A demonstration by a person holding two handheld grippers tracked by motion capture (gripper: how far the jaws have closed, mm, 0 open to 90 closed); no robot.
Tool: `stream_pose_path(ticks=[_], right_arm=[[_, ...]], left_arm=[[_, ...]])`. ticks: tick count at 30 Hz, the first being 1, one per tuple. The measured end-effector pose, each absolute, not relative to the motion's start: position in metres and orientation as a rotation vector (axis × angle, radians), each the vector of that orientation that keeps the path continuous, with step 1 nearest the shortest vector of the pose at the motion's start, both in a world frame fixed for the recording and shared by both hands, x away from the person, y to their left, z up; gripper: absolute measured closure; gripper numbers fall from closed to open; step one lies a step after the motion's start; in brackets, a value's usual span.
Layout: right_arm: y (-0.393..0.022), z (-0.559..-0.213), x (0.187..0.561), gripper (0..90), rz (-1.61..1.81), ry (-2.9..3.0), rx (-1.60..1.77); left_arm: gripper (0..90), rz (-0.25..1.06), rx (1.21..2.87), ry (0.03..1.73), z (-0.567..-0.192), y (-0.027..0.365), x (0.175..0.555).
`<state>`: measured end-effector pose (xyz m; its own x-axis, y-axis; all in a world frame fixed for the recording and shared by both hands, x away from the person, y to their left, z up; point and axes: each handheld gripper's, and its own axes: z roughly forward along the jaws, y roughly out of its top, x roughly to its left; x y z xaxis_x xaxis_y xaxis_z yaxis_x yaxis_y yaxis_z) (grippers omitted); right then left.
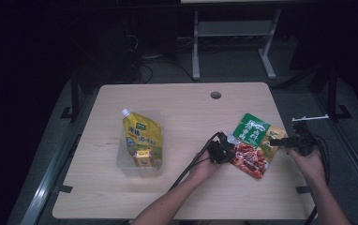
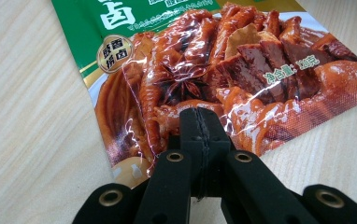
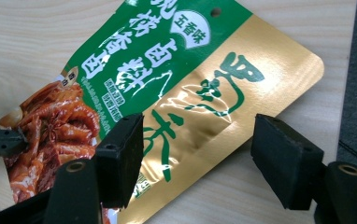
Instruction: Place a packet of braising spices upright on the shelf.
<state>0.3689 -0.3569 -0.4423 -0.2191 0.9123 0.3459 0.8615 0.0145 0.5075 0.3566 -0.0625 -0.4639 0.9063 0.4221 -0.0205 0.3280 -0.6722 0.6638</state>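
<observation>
One seasoning packet (image 1: 252, 145) lies flat on the tabletop (image 1: 186, 112), right of the middle: a green-and-gold sachet with a printed photo of braised red meat on its near half. Two tools work at it. The left tool (image 1: 223, 151) has its jaws pressed together on the packet's meat-printed end; in the left gripper view the two black jaws meet with no gap over that edge (image 2: 200, 126), and the foil (image 2: 223, 70) seems pinched between them, though the seam itself hides behind the pads. The right tool (image 1: 280, 140) stands with jaws wide apart, hovering over the gold edge of the packet (image 3: 200, 93); in the right gripper view the two pads flank the gold strip without pressing it. Whether either pad grazes the foil cannot be told.

One clear plastic tub (image 1: 122, 159) sits on the left of the tabletop, well apart from the packet. In it lie one yellow spouted pouch (image 1: 139, 131) with a white cap, and one small yellow-and-red sachet (image 1: 145, 158) at its near end; the tub's walls are hard to trace against the wood. One round cable hole (image 1: 216, 95) pierces the tabletop near the far edge.

Two forearms come in from the bottom edge of the high view and are cut off there. The packet's lettering is too small to read in the high view. The room beyond the tabletop is dark; a pale metal frame (image 1: 233, 42) shows dimly.
</observation>
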Motion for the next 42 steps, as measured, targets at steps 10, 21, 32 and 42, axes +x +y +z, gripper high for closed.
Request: stream_pose_path(ticks=[10, 21, 32, 42], right_arm=[[-0.362, -0.452, 0.373, 36.4, 0.966, 2.168, 1.992], [-0.37, -0.456, 0.374, 38.3, 0.997, 2.149, 2.048], [-0.365, -0.463, 0.377, 53.9, 1.22, 2.241, 2.035], [-0.352, -0.47, 0.384, 63.8, 1.274, 2.316, 2.05]], left_arm=[[89.8, 0.168, 2.366, 0.531, -0.464, -0.062, 0.357], [89.7, 0.154, 2.364, 0.533, -0.464, -0.062, 0.359], [89.7, 0.155, 2.362, 0.528, -0.465, -0.062, 0.359], [89.7, 0.157, 2.355, 0.525, -0.465, -0.064, 0.357]])
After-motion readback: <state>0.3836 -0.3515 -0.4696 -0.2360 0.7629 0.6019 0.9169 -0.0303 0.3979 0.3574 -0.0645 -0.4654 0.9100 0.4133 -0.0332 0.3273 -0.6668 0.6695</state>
